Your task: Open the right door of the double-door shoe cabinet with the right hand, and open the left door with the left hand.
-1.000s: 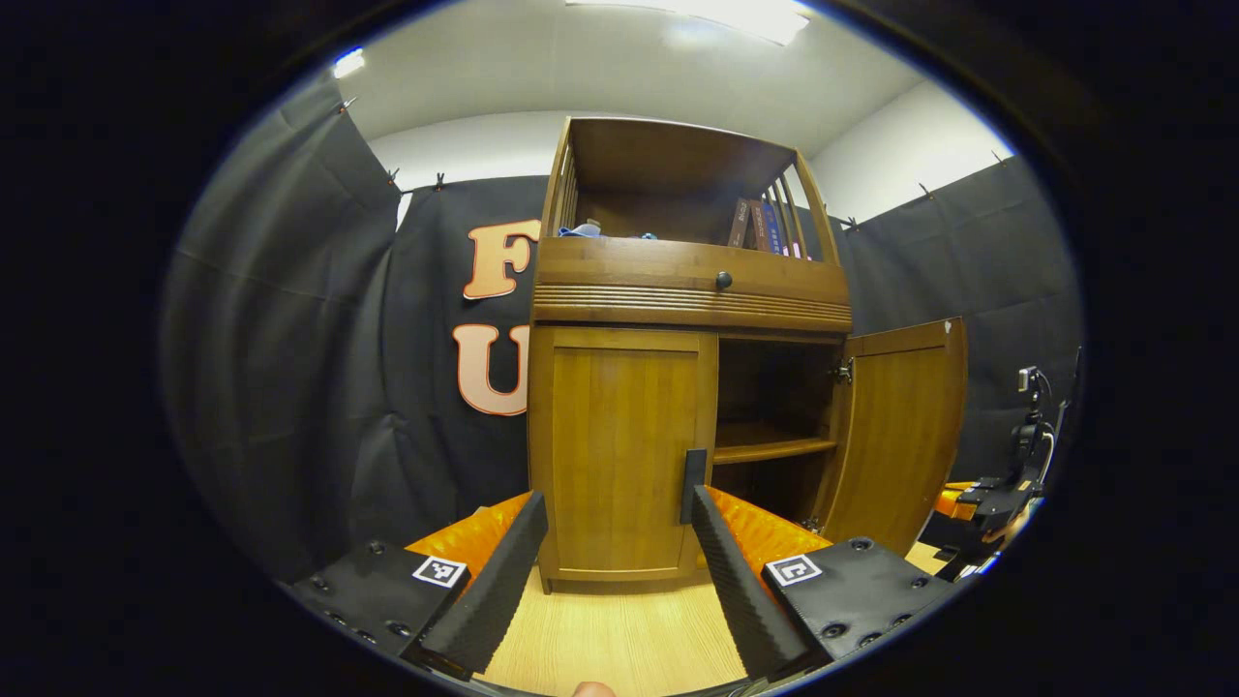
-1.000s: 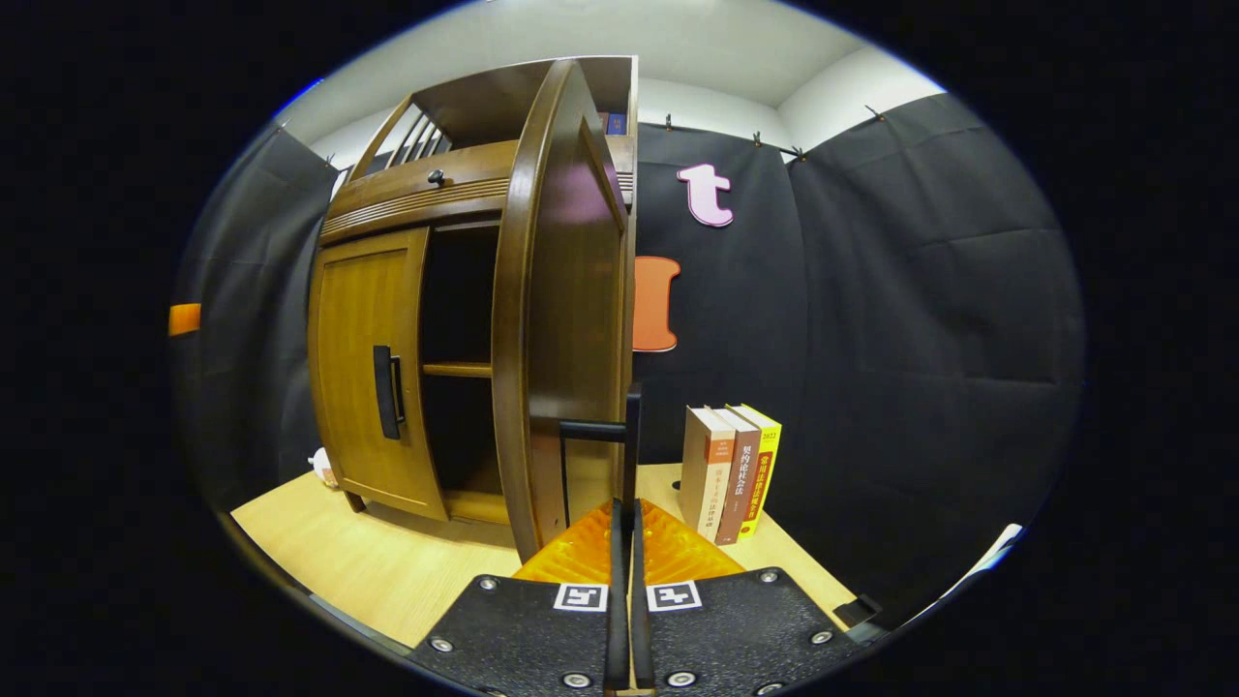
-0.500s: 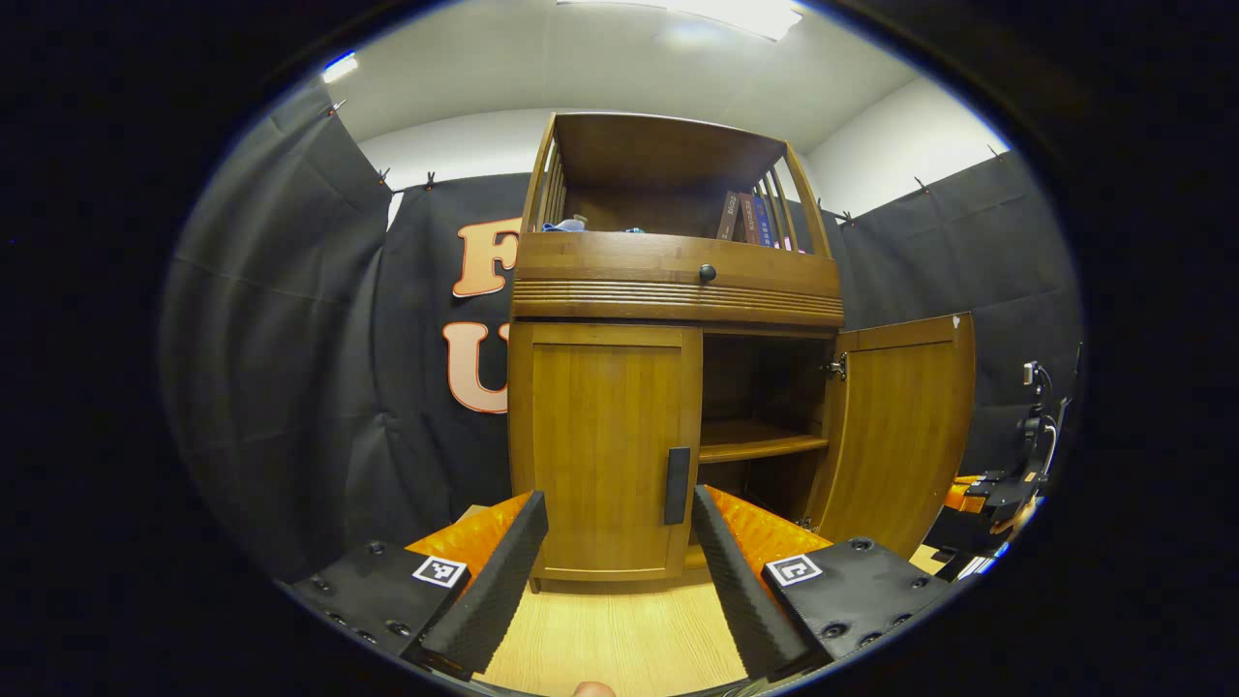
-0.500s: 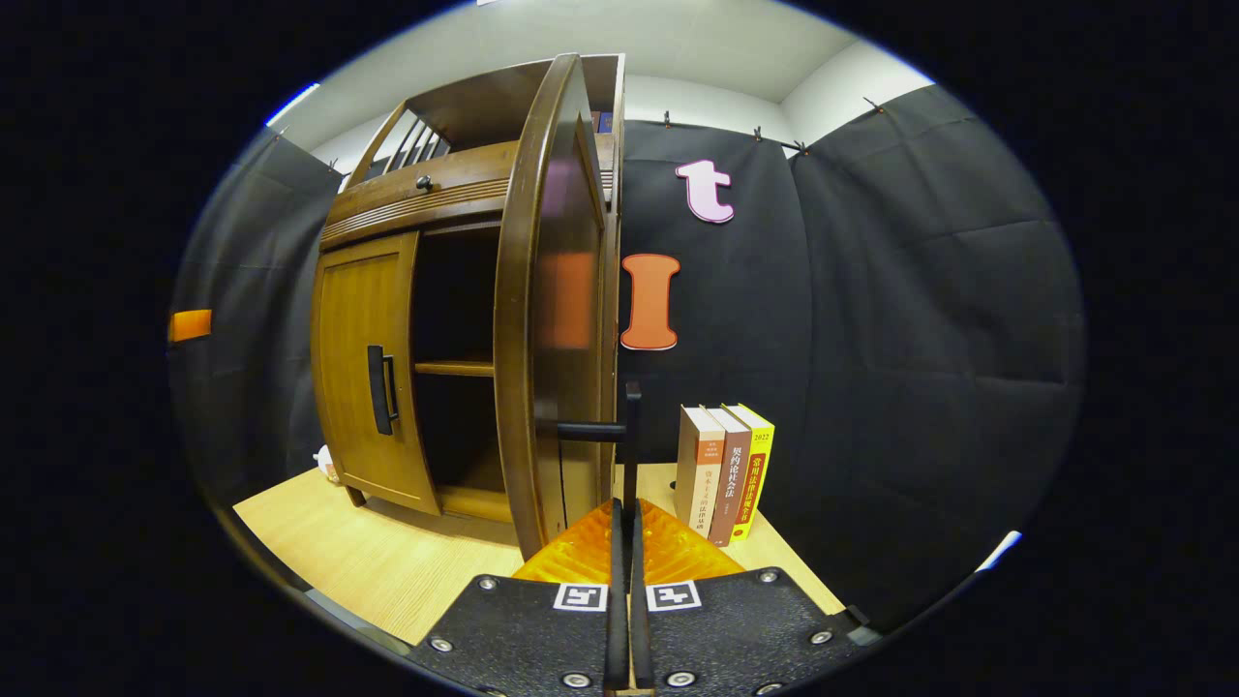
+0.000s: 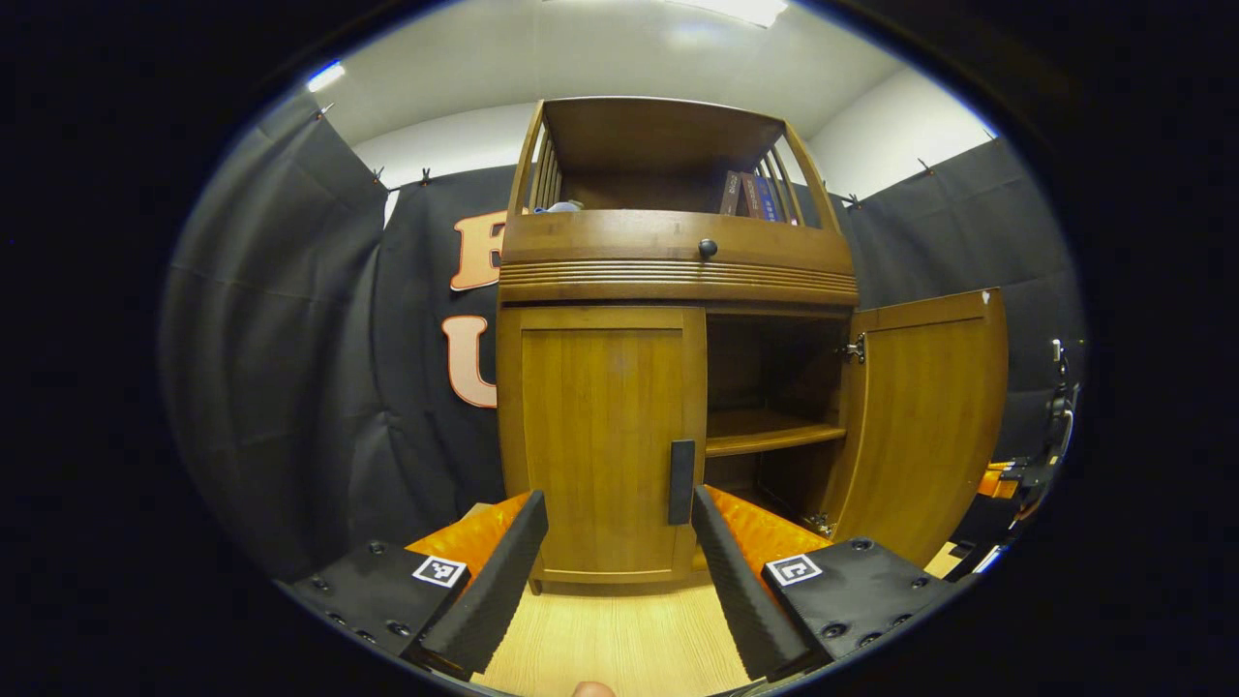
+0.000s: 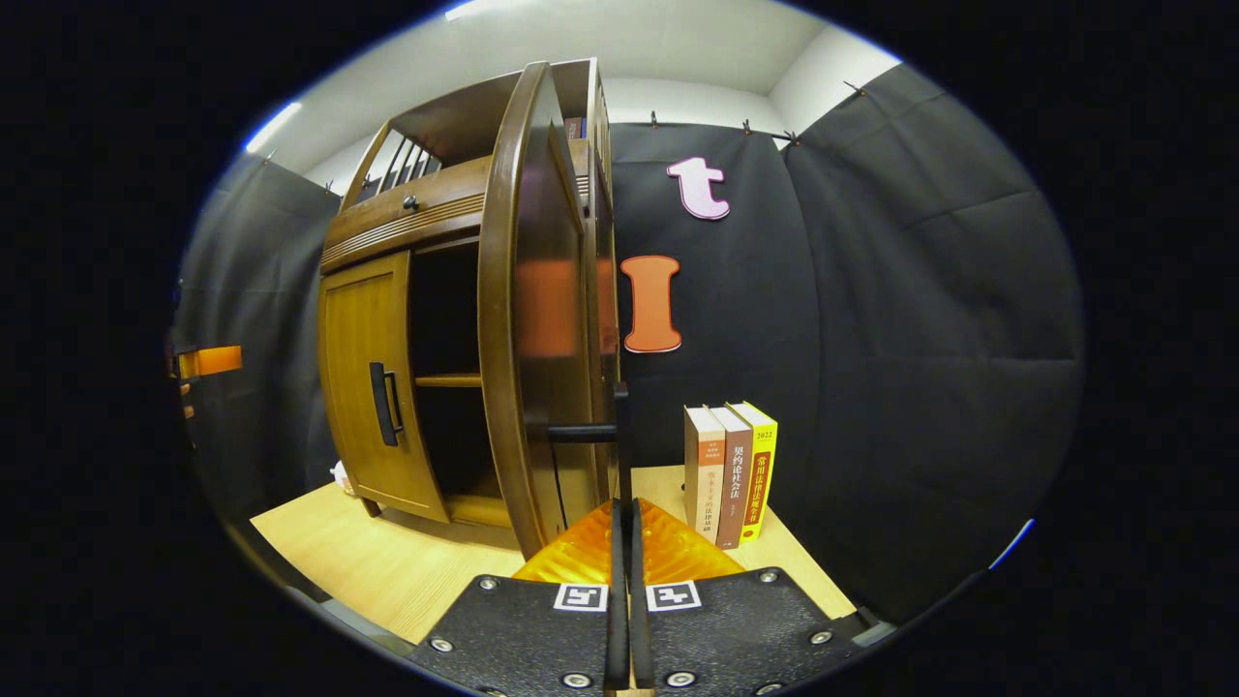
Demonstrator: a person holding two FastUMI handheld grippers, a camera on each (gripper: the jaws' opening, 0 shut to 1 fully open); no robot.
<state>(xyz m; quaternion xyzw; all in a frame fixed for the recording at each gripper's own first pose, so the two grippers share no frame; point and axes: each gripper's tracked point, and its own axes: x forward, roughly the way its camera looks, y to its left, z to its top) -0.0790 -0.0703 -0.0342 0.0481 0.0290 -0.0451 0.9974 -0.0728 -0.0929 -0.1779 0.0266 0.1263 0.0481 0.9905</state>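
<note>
Facing the brown wooden double-door shoe cabinet (image 5: 678, 281), the left gripper (image 5: 619, 542) hung just in front of the shut left wooden door (image 5: 600, 436), its jaws spread wide and holding nothing. That door's dark vertical bar handle (image 5: 681, 481) stood between the two fingers but farther off, apart from both, so this half of the task looked not yet started. To the right, the right wooden door (image 5: 924, 416) stood swung well out, baring the inner wooden shelf (image 5: 770, 431); that half seemed largely done. In the right gripper view, the right gripper (image 6: 624, 518) had its jaws closed to a thin slit on the open door's dark handle (image 6: 619, 436). Three upright books (image 6: 728, 472) stood on the pale wooden floor (image 6: 387, 561) just right of it.
</note>
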